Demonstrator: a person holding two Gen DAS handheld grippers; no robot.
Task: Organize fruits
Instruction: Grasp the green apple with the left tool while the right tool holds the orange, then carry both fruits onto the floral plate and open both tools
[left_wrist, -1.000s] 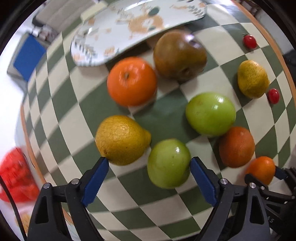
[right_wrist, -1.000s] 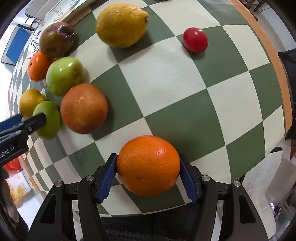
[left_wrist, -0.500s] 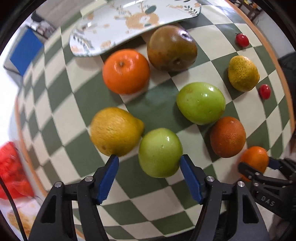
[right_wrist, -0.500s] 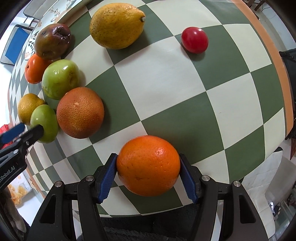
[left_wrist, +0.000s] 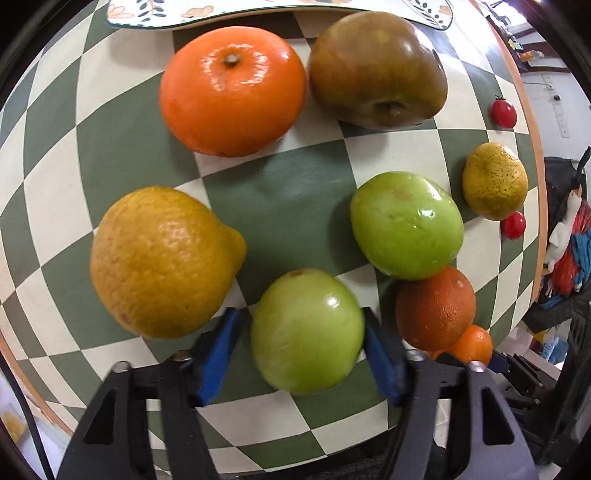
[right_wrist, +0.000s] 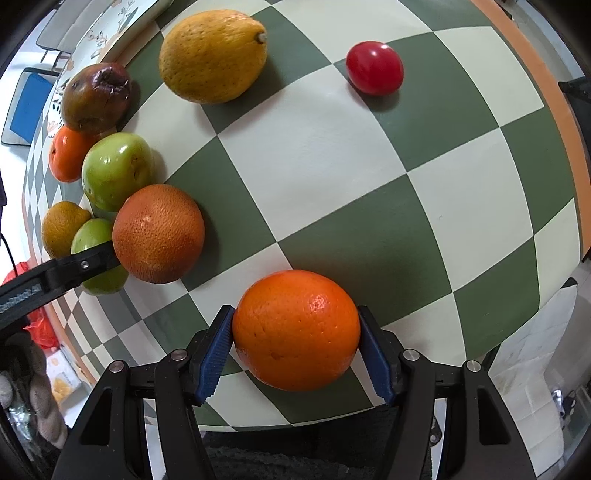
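My left gripper (left_wrist: 300, 315) stands open around a green apple (left_wrist: 308, 330) on the checked table. Its right pad touches the apple and a thin gap shows at the left pad. A big yellow lemon (left_wrist: 162, 262) lies just left of it, a second green apple (left_wrist: 406, 225) and a dark orange (left_wrist: 436, 308) to its right. My right gripper (right_wrist: 295, 312) is shut on a bright orange (right_wrist: 295, 328) near the table's front edge, both pads pressed to its sides. A left finger (right_wrist: 74, 267) shows against the same green apple (right_wrist: 92, 236).
A mandarin (left_wrist: 232, 90) and a brown bruised fruit (left_wrist: 376, 70) lie near a patterned plate (left_wrist: 147, 16). A small yellow lemon (left_wrist: 495, 181) and two cherry tomatoes (left_wrist: 503, 113) (left_wrist: 513, 225) sit by the right table edge (left_wrist: 535, 155). Bare checked squares (right_wrist: 424, 177) lie ahead of the right gripper.
My left gripper has moved forward onto the green apple and its jaws have narrowed around it. The right gripper keeps its hold on the orange, nearly still.
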